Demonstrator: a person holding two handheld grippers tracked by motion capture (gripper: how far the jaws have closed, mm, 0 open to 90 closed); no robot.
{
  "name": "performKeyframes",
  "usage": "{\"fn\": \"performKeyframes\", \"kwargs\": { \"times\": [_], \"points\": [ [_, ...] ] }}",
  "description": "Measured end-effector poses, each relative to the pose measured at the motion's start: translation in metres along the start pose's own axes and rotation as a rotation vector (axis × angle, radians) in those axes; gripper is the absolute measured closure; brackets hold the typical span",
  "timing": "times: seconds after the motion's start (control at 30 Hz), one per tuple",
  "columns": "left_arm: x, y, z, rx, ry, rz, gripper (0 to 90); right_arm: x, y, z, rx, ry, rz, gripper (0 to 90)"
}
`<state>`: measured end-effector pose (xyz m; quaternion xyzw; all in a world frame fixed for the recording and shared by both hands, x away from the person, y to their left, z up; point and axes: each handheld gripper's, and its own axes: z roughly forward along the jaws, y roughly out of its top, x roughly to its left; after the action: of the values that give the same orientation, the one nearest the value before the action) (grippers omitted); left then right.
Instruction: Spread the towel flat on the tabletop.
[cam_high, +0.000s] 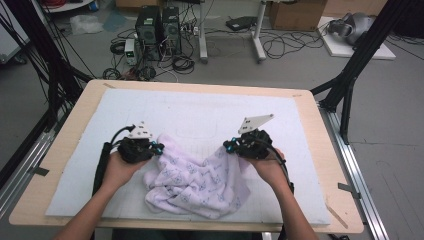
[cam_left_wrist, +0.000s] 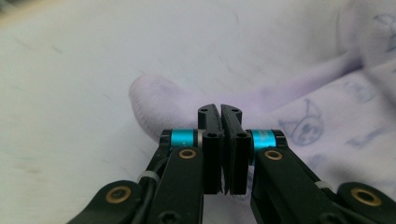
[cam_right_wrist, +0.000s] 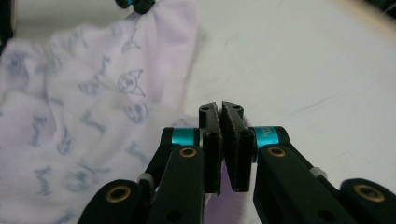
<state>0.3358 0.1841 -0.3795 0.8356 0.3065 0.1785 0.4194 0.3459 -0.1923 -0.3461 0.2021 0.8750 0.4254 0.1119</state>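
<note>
A pale lilac cloth (cam_high: 197, 182) printed with small cartoon faces lies crumpled on the white mat (cam_high: 200, 107), with two corners lifted. My left gripper (cam_high: 159, 148) is shut on the cloth's left corner. In the left gripper view the jaws (cam_left_wrist: 220, 109) are pressed together, and the cloth (cam_left_wrist: 313, 121) bunches behind and under them. My right gripper (cam_high: 227, 146) is shut on the right corner. In the right gripper view its jaws (cam_right_wrist: 220, 107) are closed, with the cloth (cam_right_wrist: 93, 116) hanging to the left. The left gripper's tips (cam_right_wrist: 135, 3) show at the cloth's far corner.
The mat covers most of a wooden table (cam_high: 330, 150). Bare mat stretches beyond the cloth and to both sides. Black frame posts (cam_high: 350, 75) stand at the table's far corners. Computer towers (cam_high: 157, 27), cables and boxes sit on the floor behind.
</note>
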Motion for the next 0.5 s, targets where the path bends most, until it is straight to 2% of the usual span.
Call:
{"fn": "performKeyframes", "kwargs": {
  "times": [0.03, 0.07, 0.13, 0.2, 0.27, 0.3, 0.33, 0.37, 0.4, 0.43, 0.47, 0.5],
  "points": [
    [0.002, 0.004, -0.01, -0.037, 0.026, -0.002, 87.0, 0.0, 0.004, -0.006, -0.022, -0.017, -0.014, 86.5],
    [0.004, 0.006, -0.018, -0.06, 0.042, -0.001, 87.0, 0.002, 0.011, -0.023, -0.073, -0.049, -0.036, 86.5],
    [0.006, 0.005, -0.027, -0.077, 0.049, -0.002, 86.9, 0.006, 0.007, -0.031, -0.078, -0.065, -0.045, 86.5],
    [0.005, -0.003, -0.028, -0.05, 0.041, 0.003, 86.6, 0.012, -0.008, -0.032, -0.043, -0.068, -0.043, 86.5],
    [0.004, -0.017, -0.019, 0.009, 0.016, -0.006, 85.6, 0.015, -0.031, -0.025, 0.013, -0.036, -0.004, 86.5],
    [0.004, -0.027, -0.012, 0.046, 0.0, -0.015, 85.6, 0.015, -0.031, -0.025, 0.013, -0.036, -0.004, 86.5],
    [0.005, -0.039, -0.004, 0.087, -0.027, -0.042, 79.0, 0.02, -0.058, -0.012, 0.101, 0.048, 0.049, 86.1],
    [0.006, -0.044, -0.001, 0.098, -0.033, -0.055, 71.3, 0.022, -0.065, -0.008, 0.134, 0.08, 0.053, 85.3],
    [0.006, -0.044, -0.001, 0.098, -0.033, -0.055, 65.3, 0.022, -0.065, -0.008, 0.134, 0.08, 0.053, 85.3],
    [0.007, -0.048, 0.001, 0.11, -0.034, -0.065, 65.3, 0.025, -0.073, -0.005, 0.18, 0.117, 0.059, 83.0],
    [0.007, -0.049, 0.002, 0.111, -0.033, -0.071, 61.2, 0.029, -0.077, -0.004, 0.209, 0.134, 0.05, 79.8],
    [0.008, -0.048, 0.003, 0.11, -0.03, -0.078, 57.6, 0.029, -0.076, -0.007, 0.198, 0.126, 0.046, 76.6]
  ]
}}
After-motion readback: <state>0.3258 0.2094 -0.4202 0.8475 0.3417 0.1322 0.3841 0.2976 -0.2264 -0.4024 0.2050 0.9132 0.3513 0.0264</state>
